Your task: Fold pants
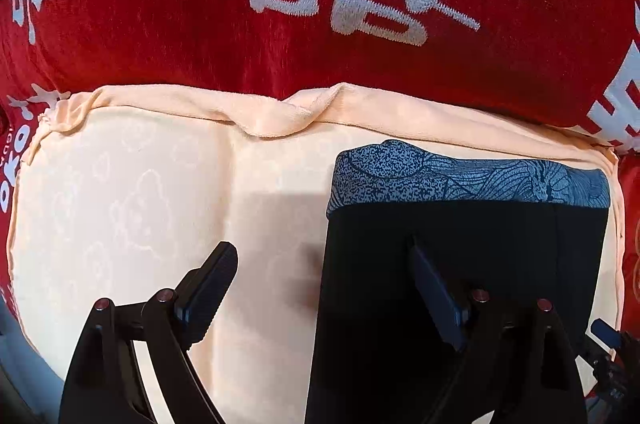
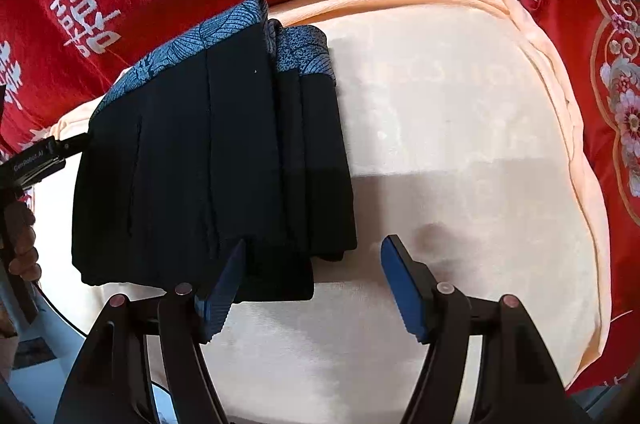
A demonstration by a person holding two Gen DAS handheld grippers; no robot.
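Observation:
The pants (image 1: 460, 264) are black with a blue patterned waistband (image 1: 480, 176). They lie folded in a compact stack on a cream cloth (image 1: 140, 204). My left gripper (image 1: 320, 246) points down over the stack's left edge and is open. Its right finger (image 1: 432, 284) is above the black fabric and its left finger (image 1: 212, 280) above the cloth. In the right wrist view the pants (image 2: 200, 164) lie to the left. My right gripper (image 2: 316, 246) is open at their lower right corner. Its left finger (image 2: 224, 288) is over the hem and nothing is pinched.
A red blanket with white characters (image 1: 160, 4) borders the cream cloth (image 2: 460, 144) at the far side. A red cover with floral embroidery (image 2: 624, 104) lies along the right. A person's hand (image 2: 22, 240) holds the left gripper's body (image 2: 36, 160) at the left edge.

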